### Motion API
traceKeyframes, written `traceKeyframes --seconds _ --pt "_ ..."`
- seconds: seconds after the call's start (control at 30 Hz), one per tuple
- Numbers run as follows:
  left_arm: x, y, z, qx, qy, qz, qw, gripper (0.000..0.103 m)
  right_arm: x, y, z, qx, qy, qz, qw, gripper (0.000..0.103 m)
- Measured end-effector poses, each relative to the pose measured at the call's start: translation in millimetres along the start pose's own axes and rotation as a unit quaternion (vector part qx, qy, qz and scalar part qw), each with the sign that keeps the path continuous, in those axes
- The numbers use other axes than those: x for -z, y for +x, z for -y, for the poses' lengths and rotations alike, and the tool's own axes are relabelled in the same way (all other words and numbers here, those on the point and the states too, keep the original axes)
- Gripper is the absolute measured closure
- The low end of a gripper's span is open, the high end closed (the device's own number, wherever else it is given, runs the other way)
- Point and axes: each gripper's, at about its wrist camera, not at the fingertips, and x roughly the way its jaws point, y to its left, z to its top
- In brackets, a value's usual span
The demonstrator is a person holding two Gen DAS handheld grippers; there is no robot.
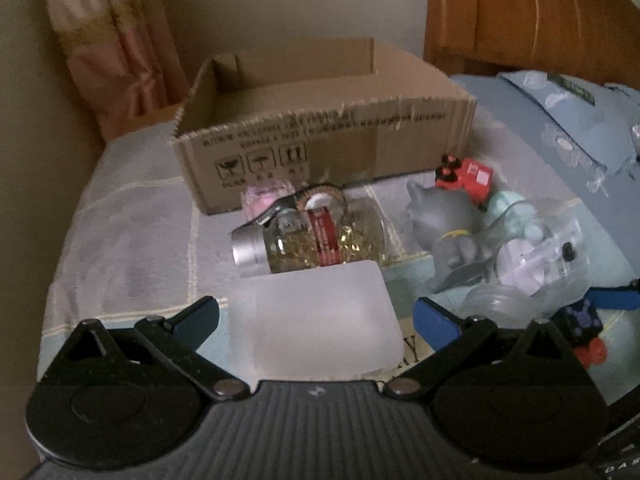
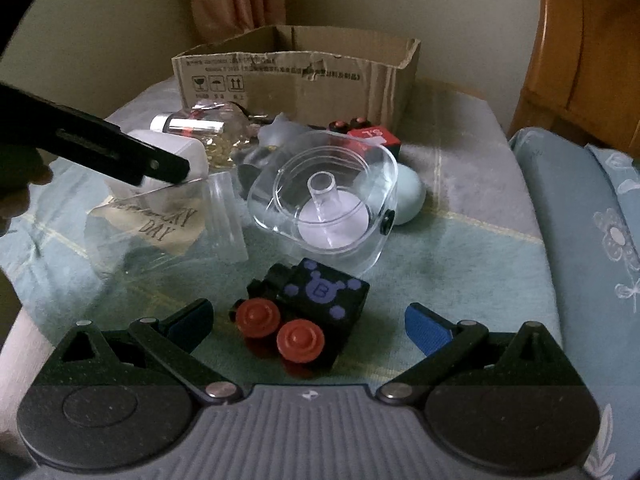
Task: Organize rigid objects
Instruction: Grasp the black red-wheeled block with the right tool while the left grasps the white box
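An open cardboard box (image 1: 320,128) stands at the back of the bed; it also shows in the right wrist view (image 2: 296,76). My left gripper (image 1: 316,316) is open, its fingers on either side of a frosted white cup (image 1: 316,316) lying on its side. Behind the cup lies a glass bottle with a silver cap (image 1: 308,240). My right gripper (image 2: 308,320) is open around a black toy block with red wheels (image 2: 304,312). A clear plastic container (image 2: 324,200) sits beyond it. A grey cat figure (image 1: 448,224) and a red toy block (image 1: 468,176) lie near the box.
A light bedsheet (image 2: 460,248) covers the surface. A blue pillow (image 2: 580,220) lies at the right. A wooden headboard (image 1: 532,16) stands at the back right and a curtain (image 1: 112,40) at the back left. A pale teal ball (image 2: 408,196) rests beside the clear container.
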Motion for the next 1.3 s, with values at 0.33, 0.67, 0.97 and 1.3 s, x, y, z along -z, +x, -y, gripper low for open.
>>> traceKeyframes --seconds 0.33,0.67,0.97,1.3 --pt "10.7 5.0 -20.9 -0.011 0.005 -0.023 0.9997 0.001 5.4 -9.4 15.7 0.031 0.005 -0.014 0.999 0.0" --pt "10.0 23.8 -32.5 0.026 -0.012 -0.041 0.9988 0.0 7.6 -11.7 13.7 0.038 0.017 -0.02 0.999 0.0" --pt "6.7 25.2 -44.2 0.042 0.01 -0.048 0.9979 0.0 5.3 -10.7 20.3 0.051 0.033 -0.027 0.998 0.0" --pt "5.4 21.5 -37.5 0.031 0.04 -0.032 0.9982 0.0 -1.2 -3.4 17.7 0.056 0.05 -0.027 0.997 0.0"
